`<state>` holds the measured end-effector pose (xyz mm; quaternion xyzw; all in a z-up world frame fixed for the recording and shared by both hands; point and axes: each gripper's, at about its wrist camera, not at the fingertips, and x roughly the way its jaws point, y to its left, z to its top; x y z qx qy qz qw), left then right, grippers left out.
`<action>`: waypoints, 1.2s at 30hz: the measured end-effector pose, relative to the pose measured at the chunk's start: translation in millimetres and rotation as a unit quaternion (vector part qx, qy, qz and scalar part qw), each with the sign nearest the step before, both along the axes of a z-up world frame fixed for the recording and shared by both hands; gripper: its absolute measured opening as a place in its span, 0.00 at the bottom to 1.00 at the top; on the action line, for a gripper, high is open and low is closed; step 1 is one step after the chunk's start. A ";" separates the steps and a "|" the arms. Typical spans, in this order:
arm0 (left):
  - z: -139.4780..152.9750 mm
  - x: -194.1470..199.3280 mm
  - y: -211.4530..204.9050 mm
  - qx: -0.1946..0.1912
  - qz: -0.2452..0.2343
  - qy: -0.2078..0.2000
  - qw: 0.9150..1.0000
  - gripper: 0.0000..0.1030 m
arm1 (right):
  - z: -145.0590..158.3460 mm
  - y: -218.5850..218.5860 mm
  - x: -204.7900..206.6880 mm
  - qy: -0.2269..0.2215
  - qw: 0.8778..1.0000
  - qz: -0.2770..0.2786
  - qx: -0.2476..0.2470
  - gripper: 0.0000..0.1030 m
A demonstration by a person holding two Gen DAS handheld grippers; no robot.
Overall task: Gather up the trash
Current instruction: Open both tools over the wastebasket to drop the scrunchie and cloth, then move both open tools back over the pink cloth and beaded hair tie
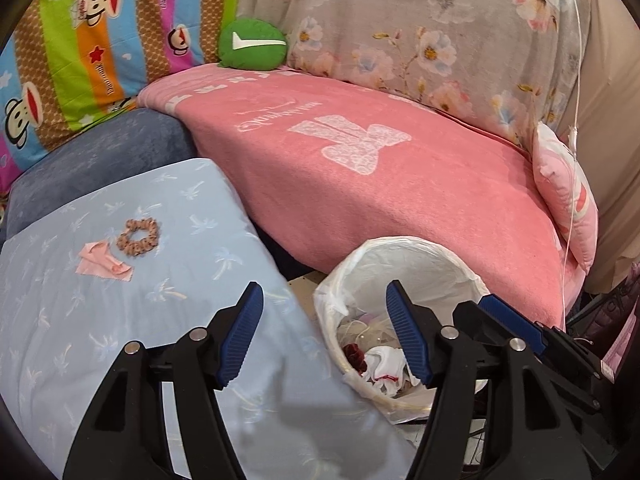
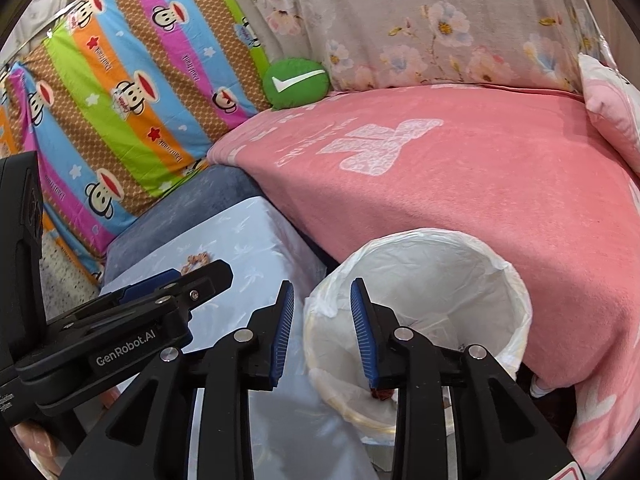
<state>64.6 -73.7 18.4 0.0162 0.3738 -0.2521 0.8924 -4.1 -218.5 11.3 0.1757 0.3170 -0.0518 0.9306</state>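
The pink blanket [image 1: 400,200] fills my left view from 12 to 3 o'clock, spread over the seat with a pale bow figure woven into it. Behind it, at 12 o'clock, hangs the grey floral cloth [image 1: 420,28], and at 10 o'clock the striped monkey-print cloth [image 1: 100,40]. At 8 o'clock lies the light blue cushion [image 1: 140,300] with its faint palm pattern, resting on a darker blue seat pad [image 1: 100,152].

The trash bin [image 1: 400,264], lined with a white bag, stands at 5 o'clock in my left view, between the blue cushion and the pink blanket. Inside it I see white crumpled pieces and something dark red near the bottom. In my right view the same bin [image 2: 440,264] sits at 5 o'clock, just ahead of my fingers.

A round green cushion [image 1: 252,44] with a white tick sits at 11 o'clock, against the two cloths.

My left gripper [image 1: 324,332] is spread wide and holds nothing, one finger over the blue cushion, the other over the bin's mouth. My right gripper [image 2: 322,328] is parted too, empty, its fingers straddling the bin's near rim.

On the blue cushion at 9 o'clock lie a brown scrunchie [image 1: 138,237] and, just beside it, a crumpled pink scrap [image 1: 104,261].
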 end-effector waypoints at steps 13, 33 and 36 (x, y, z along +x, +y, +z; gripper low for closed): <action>-4.3 12.6 57.2 -0.010 0.055 0.004 0.998 0.60 | -4.3 59.7 22.6 0.014 0.998 0.057 -0.012 0.33; -38.5 47.6 157.4 -0.011 0.160 0.042 0.986 0.75 | -30.2 134.4 81.9 0.055 0.991 0.119 -0.013 0.35; -46.2 58.9 175.6 -0.007 0.180 0.050 0.982 0.77 | -37.2 145.5 101.0 0.062 0.990 0.128 -0.012 0.35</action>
